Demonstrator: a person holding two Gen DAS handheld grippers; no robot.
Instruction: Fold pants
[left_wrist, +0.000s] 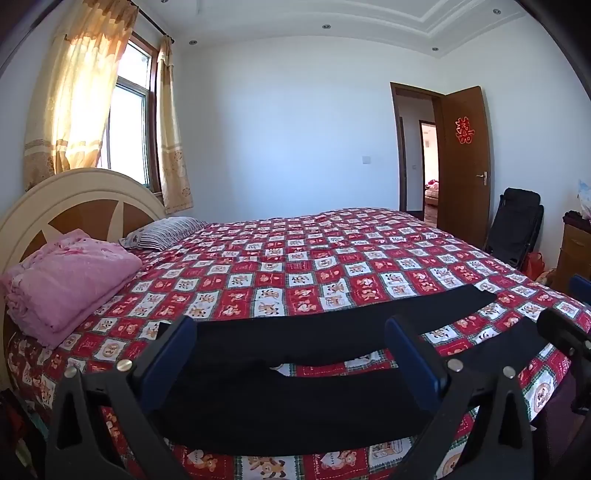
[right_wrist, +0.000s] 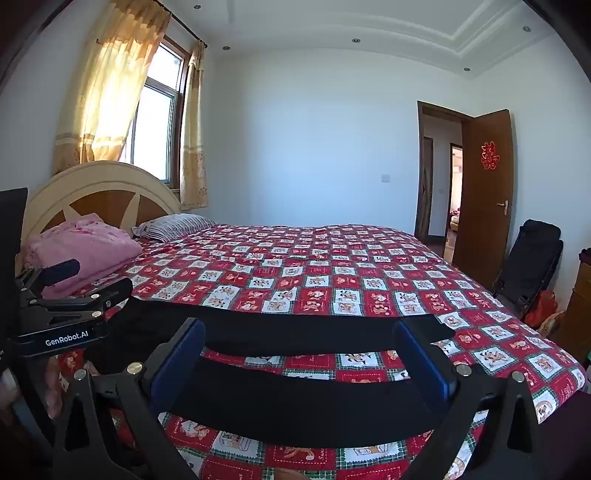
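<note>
Black pants (left_wrist: 295, 402) lie flat on the near edge of the bed, legs spread in a V toward the right; they also show in the right wrist view (right_wrist: 295, 402). My left gripper (left_wrist: 291, 350) is open and empty, its blue pads wide apart just above the waist end of the pants. My right gripper (right_wrist: 299, 354) is open and empty above the two legs. The left gripper shows at the left of the right wrist view (right_wrist: 70, 299); part of the right gripper shows at the right edge of the left wrist view (left_wrist: 565, 336).
The bed has a red and white patchwork cover (left_wrist: 314, 266). A folded pink blanket (left_wrist: 70, 280) and a striped pillow (left_wrist: 162, 230) lie by the headboard. A black folding chair (left_wrist: 517, 232), a wooden cabinet (left_wrist: 576, 251) and an open door (left_wrist: 465, 162) are to the right.
</note>
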